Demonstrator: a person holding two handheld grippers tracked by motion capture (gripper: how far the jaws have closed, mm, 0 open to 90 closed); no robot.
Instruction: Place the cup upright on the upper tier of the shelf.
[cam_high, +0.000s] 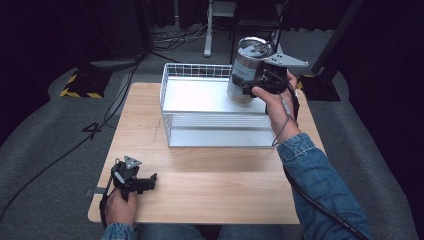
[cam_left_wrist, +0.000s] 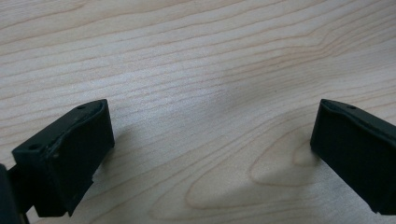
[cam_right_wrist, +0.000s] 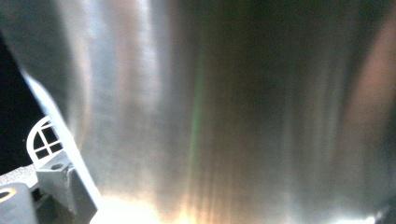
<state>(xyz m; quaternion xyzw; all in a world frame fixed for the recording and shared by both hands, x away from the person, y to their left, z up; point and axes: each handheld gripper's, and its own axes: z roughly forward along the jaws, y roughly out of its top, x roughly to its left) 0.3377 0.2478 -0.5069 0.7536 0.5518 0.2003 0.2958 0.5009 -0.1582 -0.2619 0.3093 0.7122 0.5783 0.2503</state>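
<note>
One steel tumbler (cam_high: 246, 70) is held in the air by the right gripper (cam_high: 256, 86), at about one o'clock on the counter (cam_high: 220, 175) in the high view. The gripper meets the tumbler from its three o'clock side, low on the brushed wall, and the tumbler leans slightly, its open mouth up and toward twelve o'clock. Its base hangs over the right rear part of one white wire basket (cam_high: 172, 107), clear of the basket floor. In the right gripper view the tumbler's metal wall (cam_right_wrist: 210, 107) sits so close to the camera that the jaws themselves are hidden; they appear closed on the tumbler, since nothing else holds it up, though the contact points cannot be made out. A bit of the basket's wire edge (cam_right_wrist: 42, 140) shows at eight o'clock in that view.

The left gripper (cam_high: 147, 181) rests low at the seven o'clock corner of the counter, well apart from the basket and the tumbler. In the left gripper view (cam_left_wrist: 210, 140) its two black jaws stand wide apart with bare wood between them, holding nothing.

The count: one tumbler, one basket, two grippers, two hands.
</note>
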